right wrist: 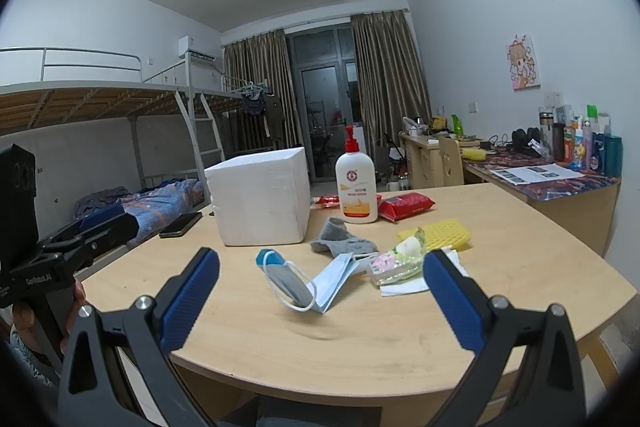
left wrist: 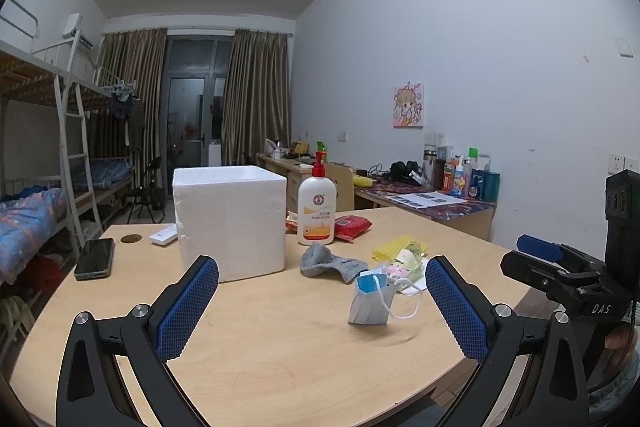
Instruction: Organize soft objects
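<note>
A crumpled blue face mask (left wrist: pixel 370 301) (right wrist: pixel 316 281) with white ear loops lies near the front of the wooden table (left wrist: pixel 280 347) (right wrist: pixel 380 339). Behind it rest a grey sock (left wrist: pixel 330 263) (right wrist: pixel 340 241), a yellow sponge (left wrist: pixel 394 246) (right wrist: pixel 444 233) and a small clear packet of pink and white items (left wrist: pixel 404 267) (right wrist: pixel 394 263). A white foam box (left wrist: pixel 230 221) (right wrist: pixel 260 197) stands at the back left. My left gripper (left wrist: pixel 322 307) and my right gripper (right wrist: pixel 320 303) both hover open over the table's front edge, nothing between their blue pads.
A white lotion pump bottle (left wrist: pixel 316 211) (right wrist: pixel 356 187), a red wipes pack (left wrist: pixel 352 225) (right wrist: pixel 406 205), a phone (left wrist: pixel 95 258) (right wrist: pixel 181 224) and a white remote (left wrist: pixel 163 235) also sit on the table. The right gripper's body (left wrist: pixel 576 267) shows at the left wrist view's right edge. Bunk beds stand at left.
</note>
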